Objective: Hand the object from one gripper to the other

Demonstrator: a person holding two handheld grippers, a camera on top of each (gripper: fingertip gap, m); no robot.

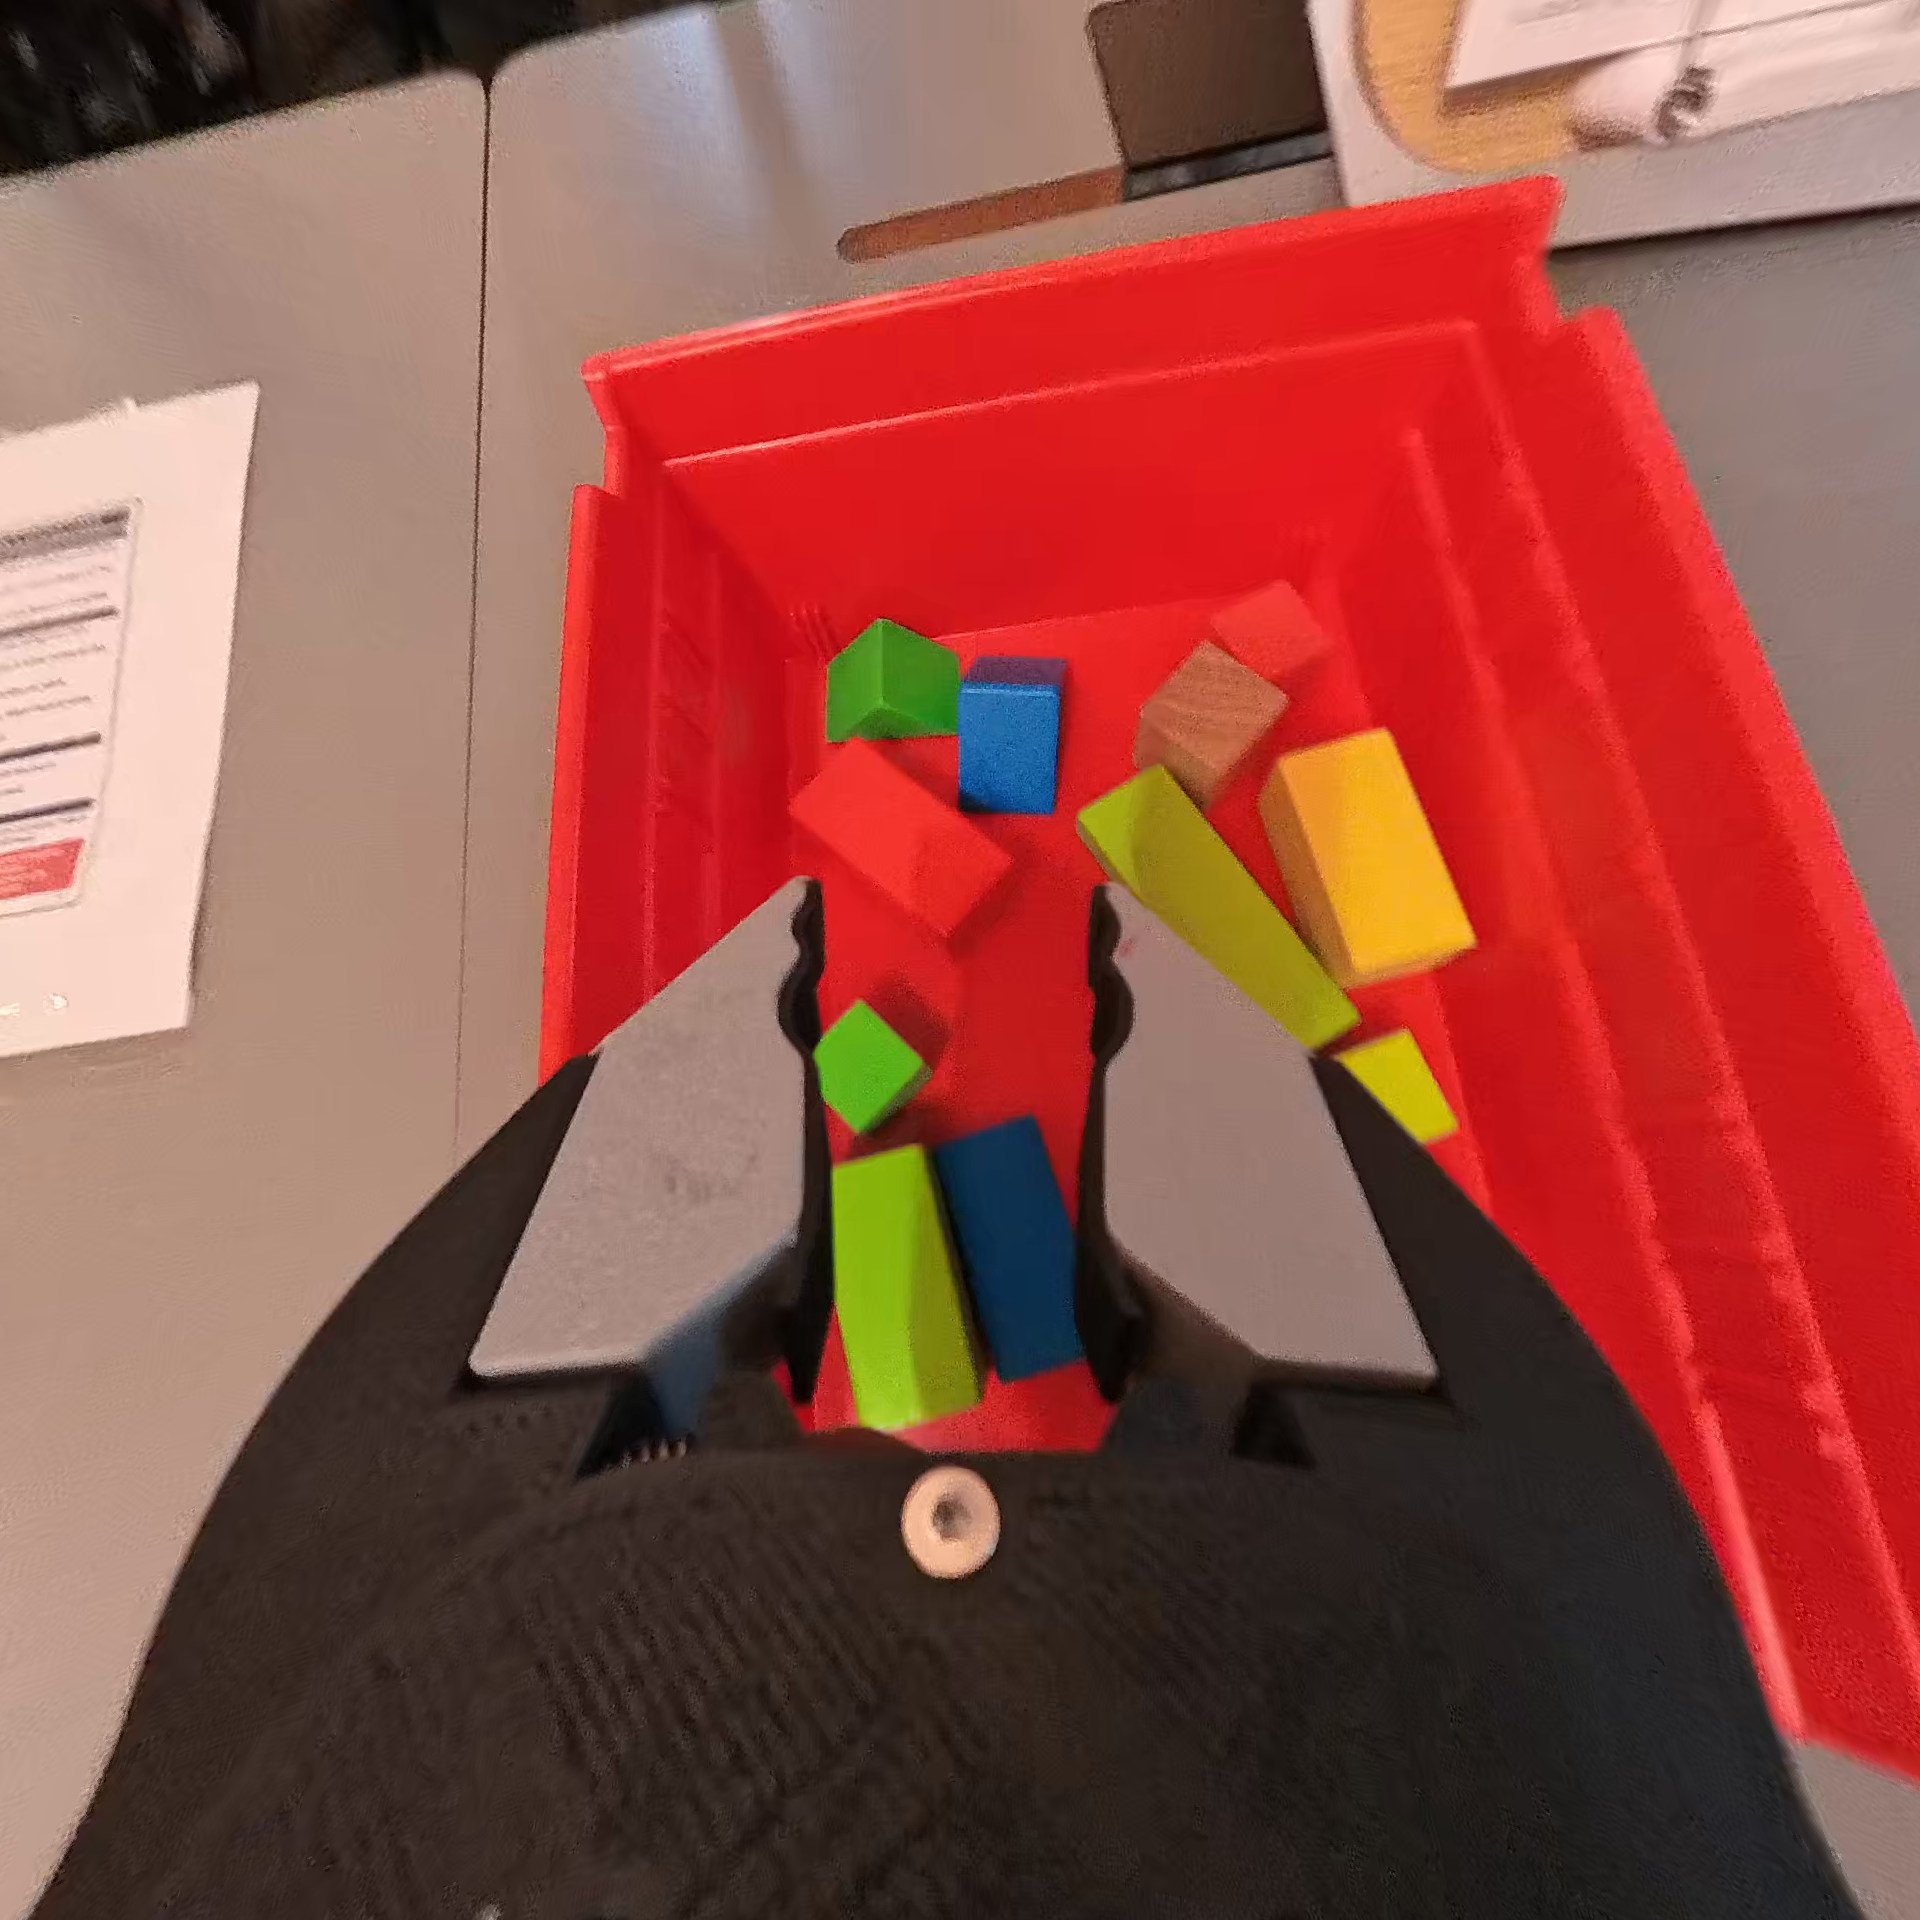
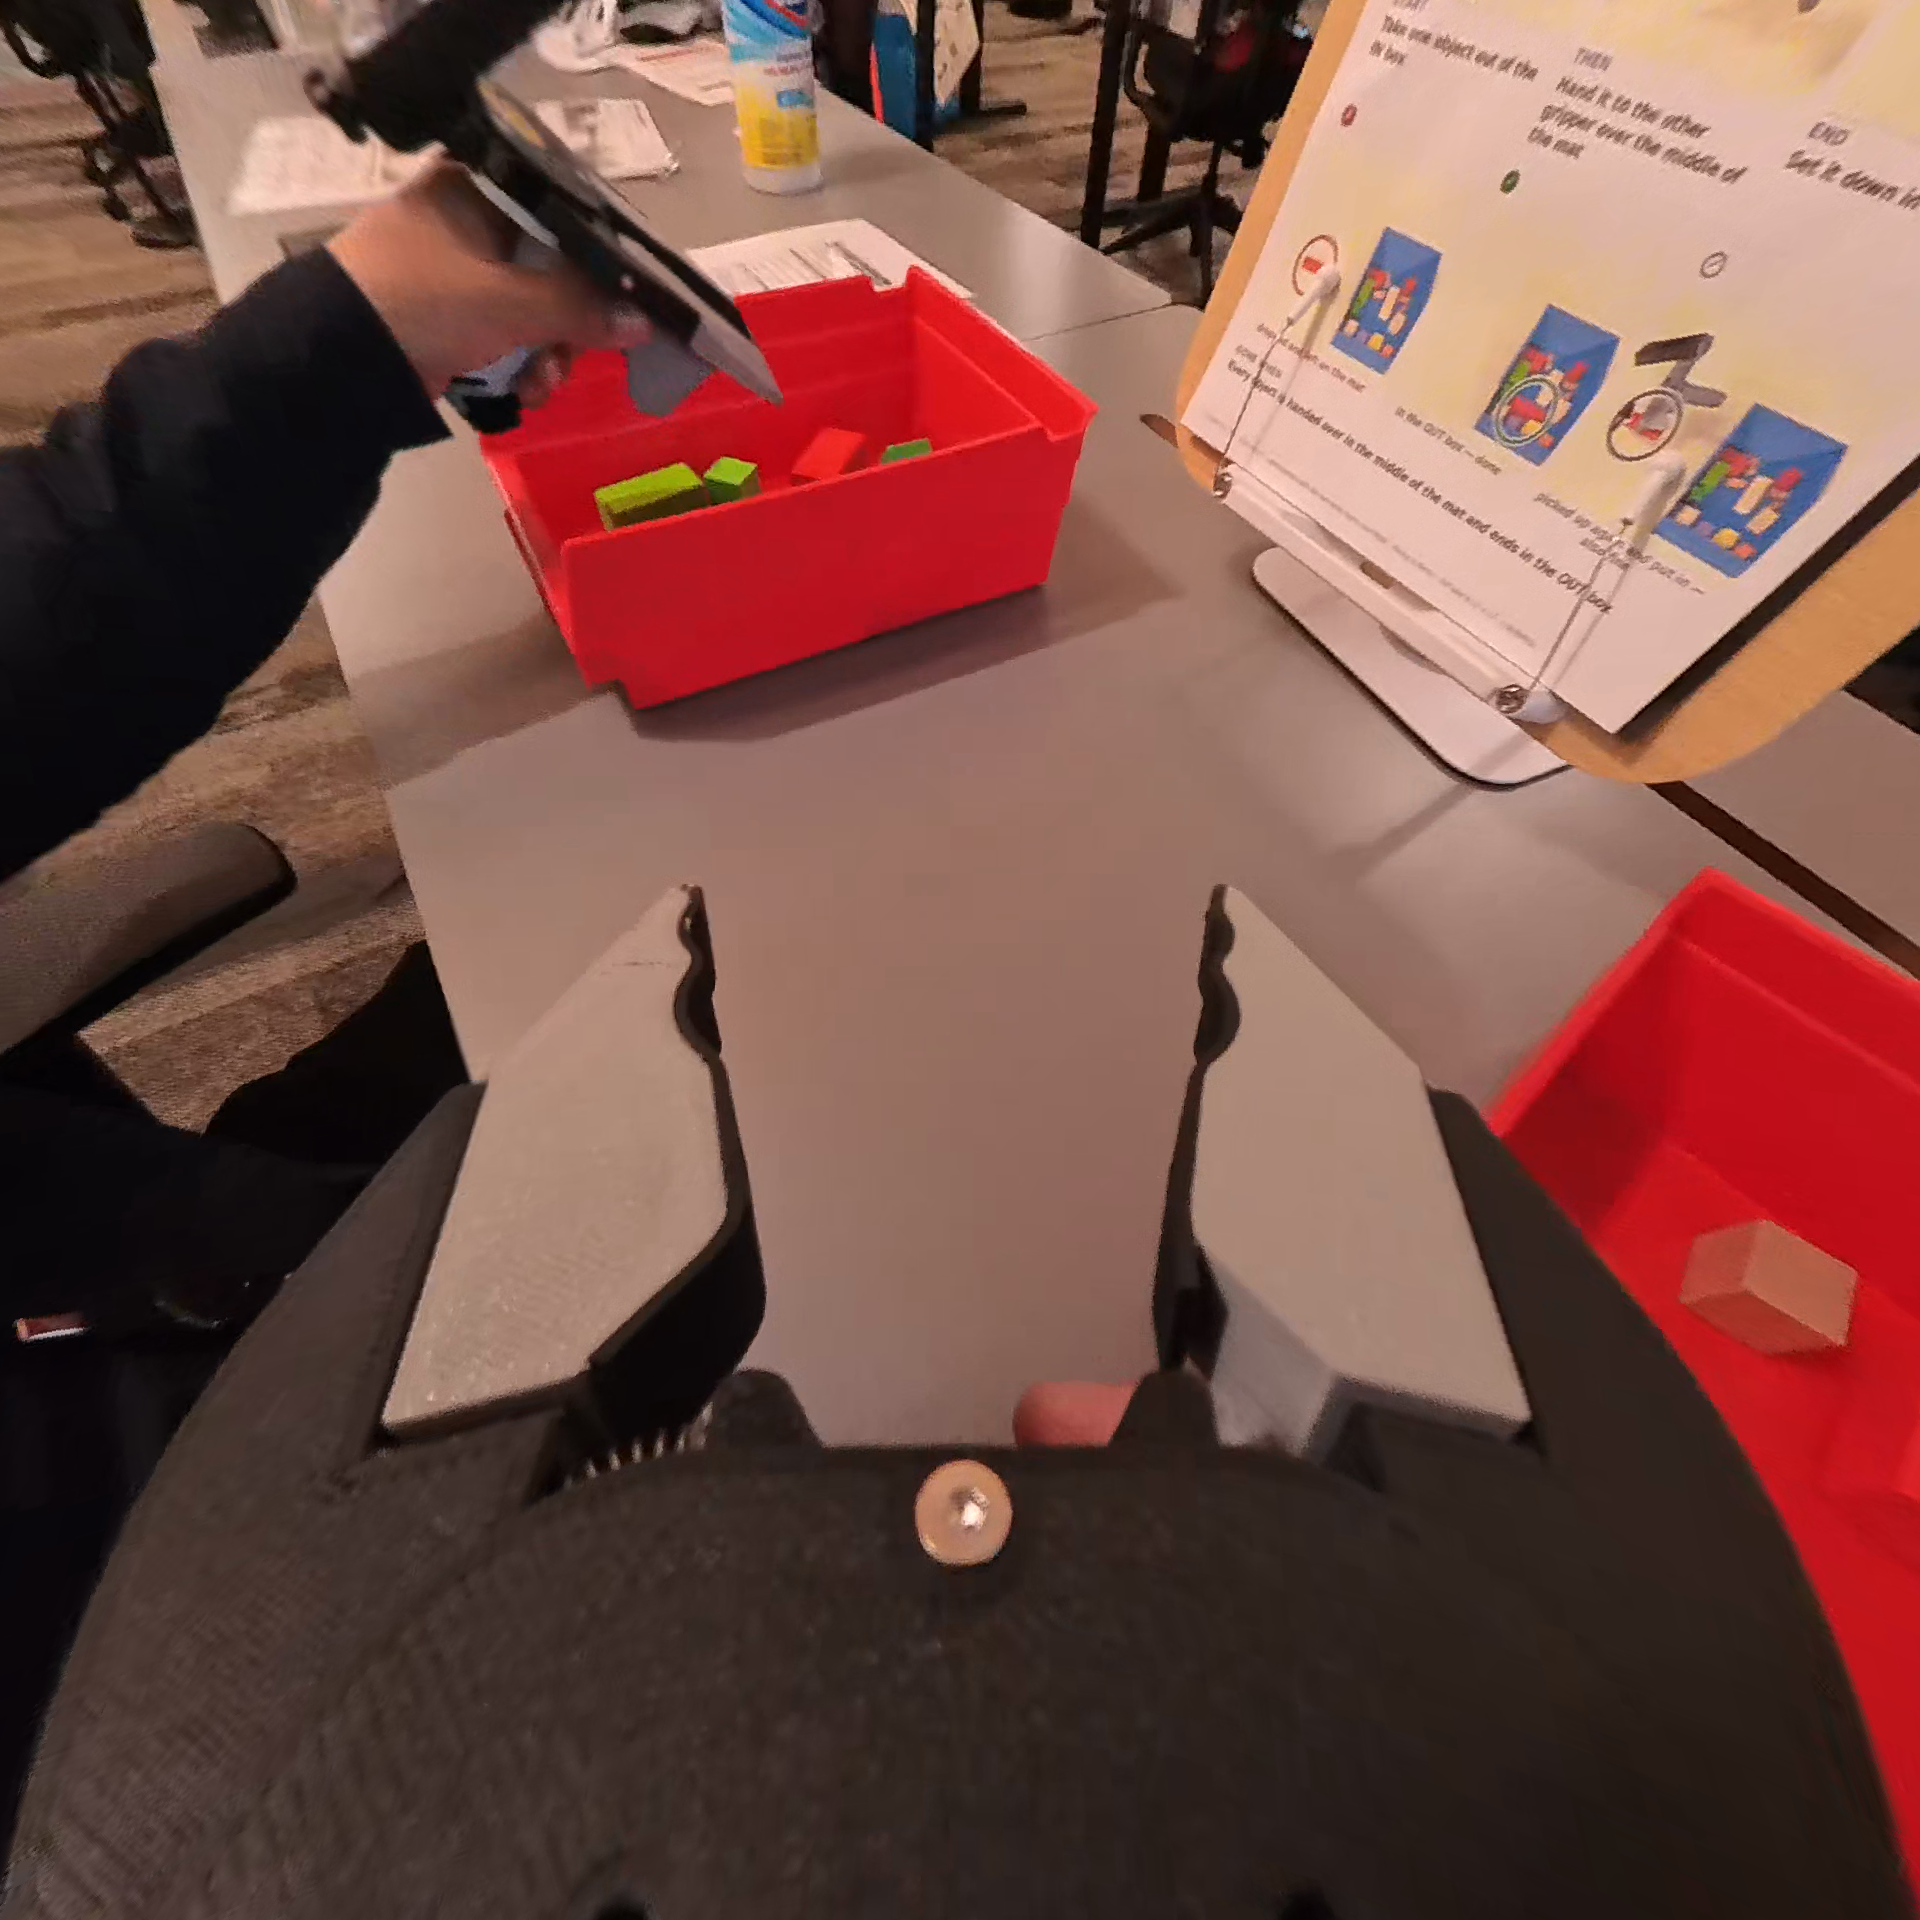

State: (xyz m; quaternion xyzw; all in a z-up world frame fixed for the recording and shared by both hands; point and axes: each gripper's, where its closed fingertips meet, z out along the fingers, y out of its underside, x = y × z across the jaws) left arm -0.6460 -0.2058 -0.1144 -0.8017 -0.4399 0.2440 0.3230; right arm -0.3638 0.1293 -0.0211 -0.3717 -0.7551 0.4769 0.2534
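Blocks [image 1: 1361, 852] in red bin [image 1: 1039, 416] (mixed colours), both tongs [image 1: 951, 904] [image 2: 956, 904] open, empty.

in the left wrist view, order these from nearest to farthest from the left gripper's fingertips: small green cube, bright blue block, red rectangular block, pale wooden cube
From the left gripper, open above the red bin:
1. Red rectangular block, just beyond the left fingertip.
2. Small green cube, back along the left finger; close to the first, hard to call.
3. Bright blue block, ahead, near centre.
4. Pale wooden cube, ahead to the right.
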